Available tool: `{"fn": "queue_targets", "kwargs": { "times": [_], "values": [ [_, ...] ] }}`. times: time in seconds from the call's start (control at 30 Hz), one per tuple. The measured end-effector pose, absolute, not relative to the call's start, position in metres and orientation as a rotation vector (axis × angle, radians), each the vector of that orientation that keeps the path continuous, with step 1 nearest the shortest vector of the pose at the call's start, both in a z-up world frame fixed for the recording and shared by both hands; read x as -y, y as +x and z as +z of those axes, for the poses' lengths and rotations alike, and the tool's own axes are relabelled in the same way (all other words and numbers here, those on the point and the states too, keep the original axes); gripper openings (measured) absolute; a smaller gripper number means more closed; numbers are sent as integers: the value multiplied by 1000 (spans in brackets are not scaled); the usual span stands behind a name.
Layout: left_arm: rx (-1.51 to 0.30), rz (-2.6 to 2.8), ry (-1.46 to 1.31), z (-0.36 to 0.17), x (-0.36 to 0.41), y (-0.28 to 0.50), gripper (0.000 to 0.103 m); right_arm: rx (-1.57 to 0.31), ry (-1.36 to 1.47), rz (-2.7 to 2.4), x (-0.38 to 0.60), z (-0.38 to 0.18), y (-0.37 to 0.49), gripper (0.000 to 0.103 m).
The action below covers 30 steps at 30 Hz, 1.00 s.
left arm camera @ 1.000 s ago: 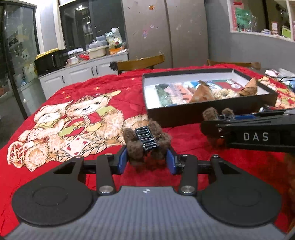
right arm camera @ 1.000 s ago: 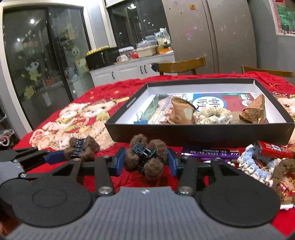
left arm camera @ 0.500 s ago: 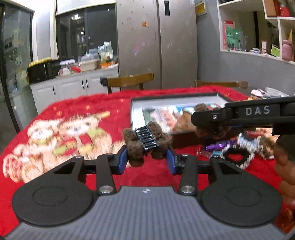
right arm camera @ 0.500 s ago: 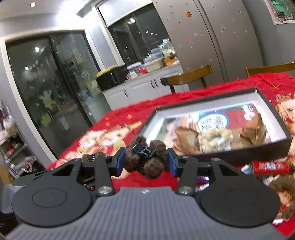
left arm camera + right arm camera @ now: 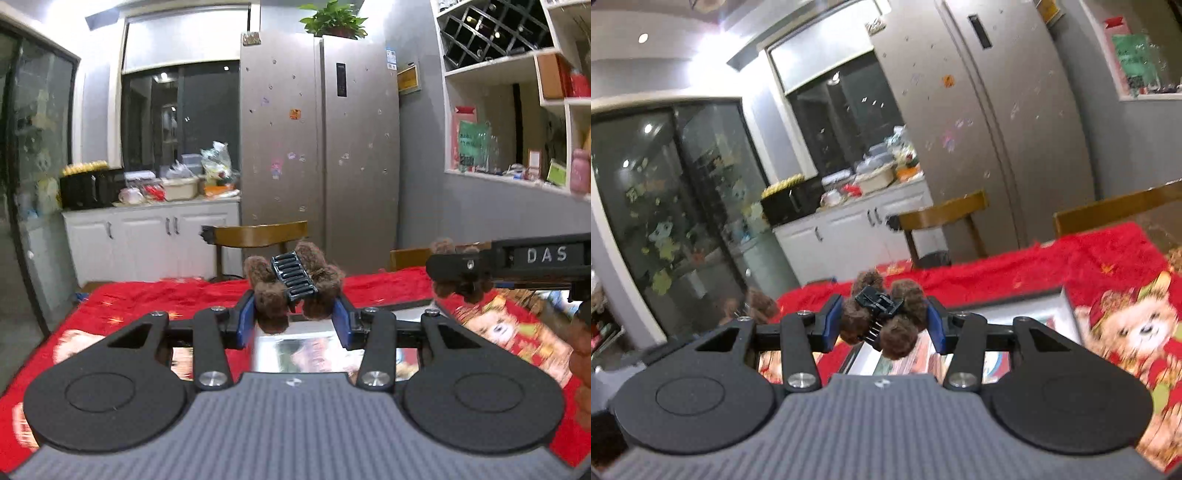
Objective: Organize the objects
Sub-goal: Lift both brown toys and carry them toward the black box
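Blanket (image 5: 122,299) (red, bear-printed) spread under a box (image 5: 1015,297) largely hidden behind both tools. Left gripper (image 5: 293,317) clenched a furry brown hair clip (image 5: 293,284) above it; right gripper (image 5: 884,321) gripped another clip (image 5: 882,314), blurred.

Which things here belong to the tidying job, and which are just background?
In the job:
- left gripper clamping a brown fuzzy hair claw
- right gripper clamping a second fuzzy claw
- box below

Lying about:
- fridge
- wooden chair
- counter clutter
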<state>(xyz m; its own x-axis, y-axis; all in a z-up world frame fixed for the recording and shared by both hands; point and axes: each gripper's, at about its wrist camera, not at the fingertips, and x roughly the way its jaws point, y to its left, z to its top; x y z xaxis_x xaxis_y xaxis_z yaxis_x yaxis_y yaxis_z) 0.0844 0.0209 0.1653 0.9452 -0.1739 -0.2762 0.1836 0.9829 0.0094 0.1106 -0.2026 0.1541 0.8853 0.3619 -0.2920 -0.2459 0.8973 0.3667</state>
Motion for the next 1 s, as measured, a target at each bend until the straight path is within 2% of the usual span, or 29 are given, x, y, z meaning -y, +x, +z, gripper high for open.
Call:
{"fn": "queue_targets", "kwargs": {
  "times": [0.27,0.5,0.67,1.0],
  "values": [
    [-287,-262,4,184,33,127,49,-366,380,252,235,161,141,51],
    [-337,-302,-78,190,79,164,48,-351,516,215,268,142,169,51],
    [-366,-334,-54,169,97,191,48,-408,498,166,280,125,190,51],
    [-587,-361,-55,103,111,248,47,-523,439,99,285,75,224,51]
  ]
}}
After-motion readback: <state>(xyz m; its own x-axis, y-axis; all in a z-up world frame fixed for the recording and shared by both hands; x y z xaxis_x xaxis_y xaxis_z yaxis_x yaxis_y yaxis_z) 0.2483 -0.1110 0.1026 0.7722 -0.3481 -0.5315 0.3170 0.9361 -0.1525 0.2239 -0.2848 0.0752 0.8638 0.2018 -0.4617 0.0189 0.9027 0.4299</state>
